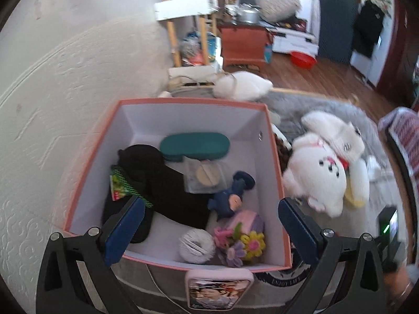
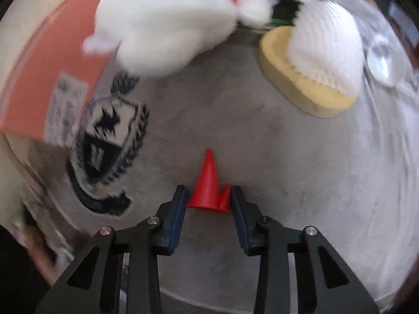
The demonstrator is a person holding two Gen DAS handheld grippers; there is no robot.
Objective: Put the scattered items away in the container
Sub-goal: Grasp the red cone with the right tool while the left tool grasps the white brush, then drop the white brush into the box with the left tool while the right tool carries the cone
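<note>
Red plastic, a small toy cone (image 2: pixel 207 183) stands upright on the grey rug (image 2: pixel 262 144) between the dark blue pads of the right gripper (image 2: pixel 208 196), whose fingers sit against the edges of the cone's square base, one on each side, clenched on it; beyond it on the same rug lie a black crest print (image 2: pixel 104 141), a white knitted slipper with a tan sole (image 2: pixel 314 78) and, blurred at the top of the right wrist view, a white plush toy (image 2: pixel 162 23) with a red ribbon, just beside the salmon-pink wall of the box (image 2: pixel 39 83), which carries a printed label. In the left wrist view the left gripper (image 1: pixel 212 222) hangs released above the near end of that open box (image 1: pixel 272 157), its blue pads spread wide with nothing between them, and a pink-cased phone (image 1: pixel 218 290) lies on the rug against the box's near wall. Already inside the white-lined container are a white ribbed round object (image 1: pixel 196 246), a felt flower piece (image 1: pixel 241 238), a navy blue toy figure (image 1: pixel 233 196), a black garment (image 1: pixel 162 185), a green-and-red packet (image 1: pixel 123 185), a clear packet holding a tan disc (image 1: pixel 207 175) and a teal oval case (image 1: pixel 195 145). To the right of the box the plush toy rests on the rug, still outside, and further back a white fluffy duster (image 1: pixel 241 86) on a wooden handle lies beside a white textured surface (image 1: pixel 65 78), with a wooden shelf (image 1: pixel 183 13) and a red basin (image 1: pixel 302 59) on the wood floor in the distance
</note>
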